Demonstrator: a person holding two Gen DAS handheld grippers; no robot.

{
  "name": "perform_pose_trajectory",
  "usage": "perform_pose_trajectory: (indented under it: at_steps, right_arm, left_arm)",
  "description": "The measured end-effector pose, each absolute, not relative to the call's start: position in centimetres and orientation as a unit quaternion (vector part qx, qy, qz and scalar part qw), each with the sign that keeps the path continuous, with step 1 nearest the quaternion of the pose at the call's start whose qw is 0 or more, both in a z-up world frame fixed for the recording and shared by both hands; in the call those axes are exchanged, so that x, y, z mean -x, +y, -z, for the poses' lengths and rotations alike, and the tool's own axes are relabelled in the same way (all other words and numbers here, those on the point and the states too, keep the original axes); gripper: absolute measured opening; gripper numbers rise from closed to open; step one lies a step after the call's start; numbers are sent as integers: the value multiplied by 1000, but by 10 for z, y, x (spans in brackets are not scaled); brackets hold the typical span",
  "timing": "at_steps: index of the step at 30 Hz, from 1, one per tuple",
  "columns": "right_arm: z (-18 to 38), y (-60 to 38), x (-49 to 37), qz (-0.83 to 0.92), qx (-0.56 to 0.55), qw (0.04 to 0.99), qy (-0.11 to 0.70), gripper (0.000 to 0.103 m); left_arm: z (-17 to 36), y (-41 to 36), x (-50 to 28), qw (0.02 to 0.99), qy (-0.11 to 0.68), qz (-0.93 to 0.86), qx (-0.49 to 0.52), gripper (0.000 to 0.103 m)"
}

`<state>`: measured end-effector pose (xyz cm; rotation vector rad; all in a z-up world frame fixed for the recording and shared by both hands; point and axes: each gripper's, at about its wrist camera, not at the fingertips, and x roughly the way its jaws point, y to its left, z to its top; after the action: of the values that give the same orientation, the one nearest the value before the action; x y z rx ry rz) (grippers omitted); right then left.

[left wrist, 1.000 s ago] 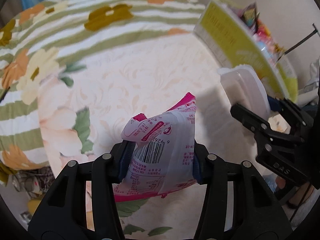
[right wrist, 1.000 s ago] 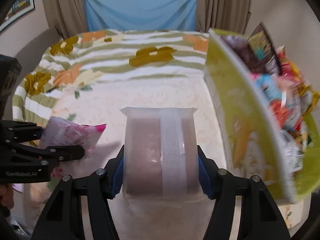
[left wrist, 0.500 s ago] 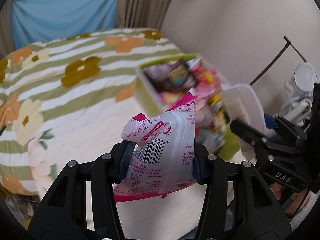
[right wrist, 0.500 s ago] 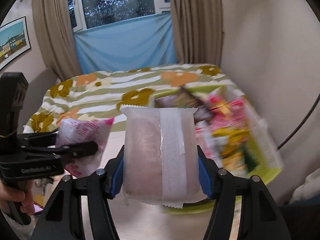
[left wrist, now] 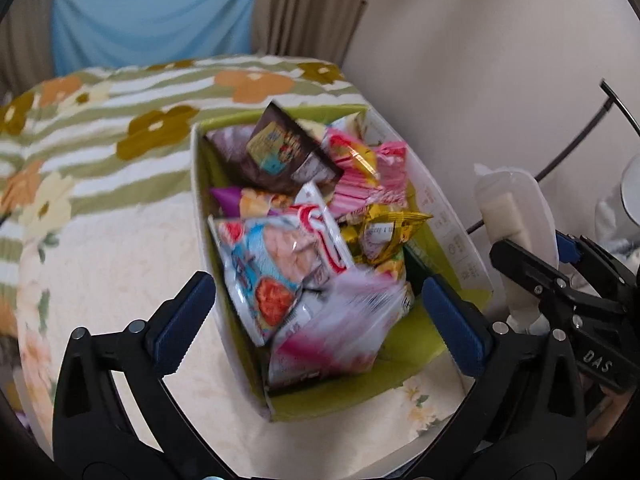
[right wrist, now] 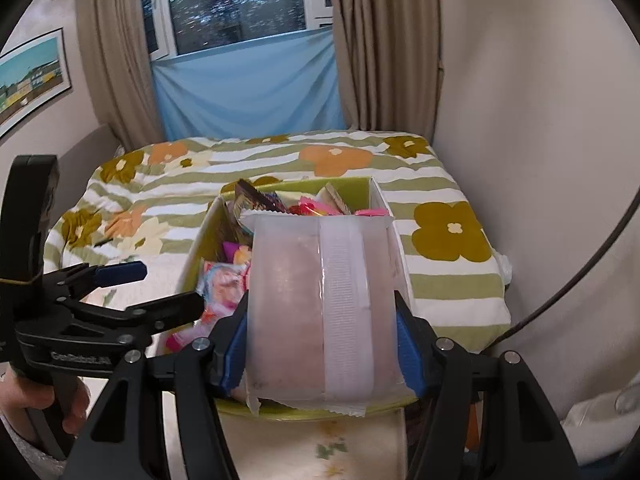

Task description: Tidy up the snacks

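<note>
A green and white box (left wrist: 448, 236) full of snack packets stands on the flowered bedspread. My left gripper (left wrist: 320, 312) is open just above its near end. A pink and white packet (left wrist: 340, 332), blurred, lies in the box between the open fingers. My right gripper (right wrist: 322, 340) is shut on a frosted white packet (right wrist: 320, 304) with a white seam strip, held above the near edge of the box (right wrist: 200, 248). The right gripper and its packet also show at the right of the left wrist view (left wrist: 516, 220).
The bedspread (right wrist: 452, 280) has green stripes and large flowers. A cream wall (left wrist: 480, 60) runs close along the right. A blue cloth (right wrist: 248, 88) and curtains hang at the back. A thin black rod (left wrist: 576, 140) leans by the wall.
Both grippers moved from over the bedspread to over the box. The left gripper opened and let the pink packet drop into the box. The right gripper still holds its packet.
</note>
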<state>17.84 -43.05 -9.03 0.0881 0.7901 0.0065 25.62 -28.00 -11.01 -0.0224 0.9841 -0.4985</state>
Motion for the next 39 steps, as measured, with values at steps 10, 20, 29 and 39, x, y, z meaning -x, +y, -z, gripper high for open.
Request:
perform_pose_trajectory:
  at_steps: [10,20,29,39]
  right_arm:
    - [113,-443,-186,-83,-43,908,408,58]
    - [132,-453,-208,-60,-43,896,439,99]
    - [136,-448,-163,-21,-60,892,448,99]
    - [65,-388,-104,-14,-60,921,385,99]
  left_arm:
    - [112,-260,-239,870,468,152,6,102]
    - [117,-248,-219,874,475,104,-15,102]
    - [119,-208,-181,878,468,97,-17,102]
    - [48,-149,-119,916,391,83,-28,102]
